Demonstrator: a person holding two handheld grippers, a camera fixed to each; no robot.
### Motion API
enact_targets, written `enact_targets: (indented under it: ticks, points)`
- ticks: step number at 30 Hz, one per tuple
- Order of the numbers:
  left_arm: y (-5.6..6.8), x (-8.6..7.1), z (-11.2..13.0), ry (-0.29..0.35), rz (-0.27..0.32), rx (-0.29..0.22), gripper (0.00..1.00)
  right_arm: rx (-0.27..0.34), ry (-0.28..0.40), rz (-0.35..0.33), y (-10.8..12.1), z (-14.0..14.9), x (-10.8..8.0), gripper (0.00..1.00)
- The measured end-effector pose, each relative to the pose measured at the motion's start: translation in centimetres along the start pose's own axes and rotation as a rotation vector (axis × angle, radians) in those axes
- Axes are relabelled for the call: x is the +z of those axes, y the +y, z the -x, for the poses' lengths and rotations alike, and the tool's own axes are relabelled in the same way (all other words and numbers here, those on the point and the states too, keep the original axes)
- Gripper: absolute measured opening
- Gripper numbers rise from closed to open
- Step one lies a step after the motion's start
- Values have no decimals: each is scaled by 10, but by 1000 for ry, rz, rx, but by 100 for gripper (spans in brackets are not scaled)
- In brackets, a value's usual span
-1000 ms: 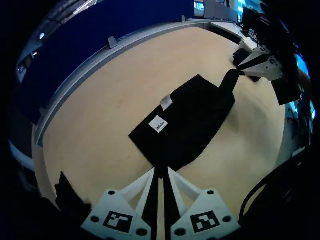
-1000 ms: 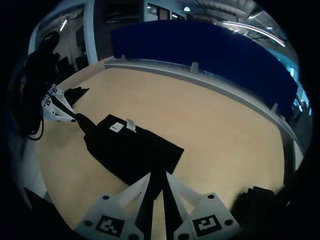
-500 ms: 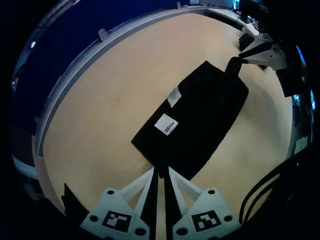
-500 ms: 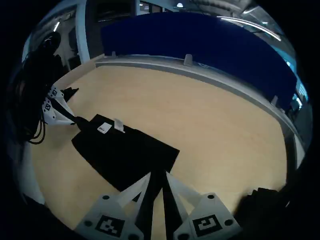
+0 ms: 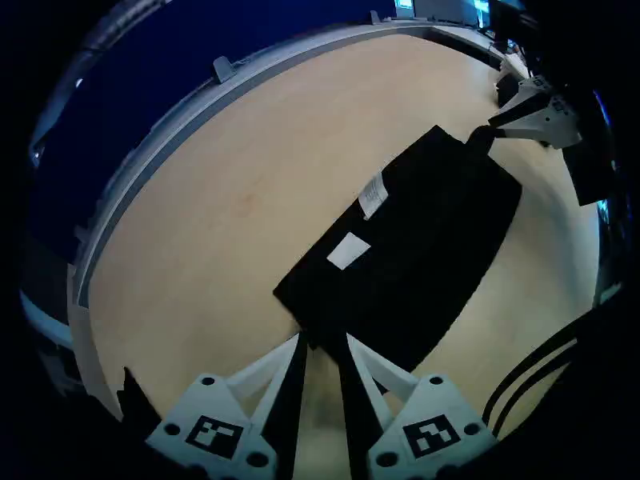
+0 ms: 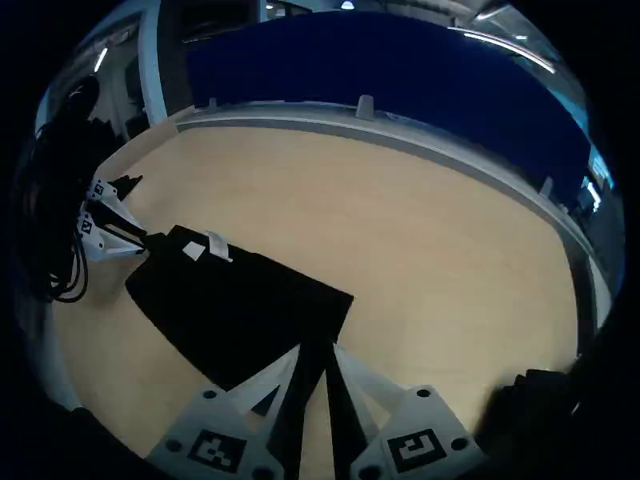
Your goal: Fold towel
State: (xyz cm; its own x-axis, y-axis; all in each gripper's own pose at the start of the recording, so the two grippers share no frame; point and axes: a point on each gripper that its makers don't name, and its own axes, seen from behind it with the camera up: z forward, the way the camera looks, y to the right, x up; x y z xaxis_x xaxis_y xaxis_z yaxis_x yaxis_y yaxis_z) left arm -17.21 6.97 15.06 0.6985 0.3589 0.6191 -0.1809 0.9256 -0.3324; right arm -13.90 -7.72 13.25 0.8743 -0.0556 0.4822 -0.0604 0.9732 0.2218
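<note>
Since a second ago the black towel has come down out of its sagging, lifted shape and now lies flat as a long rectangle on the pale wooden desk. My left gripper has parted its fingers: bare desk shows between them, and the towel's near corner lies just at their tips, no longer pinched. My right gripper is at the opposite short end, its fingers drawn close together on that corner, so I judge it is gripping the cloth.

Two small white tags lie on the towel's upper face near one long edge (a handy marker for which side is up). A blue partition runs along the far edge of the desk.

I judge the towel soft, light and limp. It will drape and droop wherever it is not held, and it should slide easily on the smooth desk. Nothing about it is fragile. Corners are the best hold, one in each gripper along the same short end, so the edge stays taut as it is carried over. Lying flat, the thin edge may be awkward to pinch.
</note>
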Motion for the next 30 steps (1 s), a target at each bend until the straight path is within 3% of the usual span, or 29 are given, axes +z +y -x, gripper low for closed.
enact_targets:
  ticks: [11, 13, 15, 21, 25, 30]
  points:
    - [-22, -1, 3, 34, -84, -61, 40, -12, 1, 51, 9, -3, 11, 31]
    - [-26, -6, 2, 48, -97, -82, 48, -14, 11, 47, 6, -6, 9, 35]
    - [-29, -13, 1, 64, -108, -108, 56, -18, 25, 38, 2, -11, 6, 57]
    - [-28, -38, 10, 102, -119, -196, 86, -51, 54, 8, -20, -22, 0, 87]
    - [-25, -54, 23, 116, -139, -235, 88, -64, 57, -16, -34, -25, 0, 97]
    - [-22, -68, 41, 117, -157, -268, 88, -74, 57, -37, -47, -29, 2, 100]
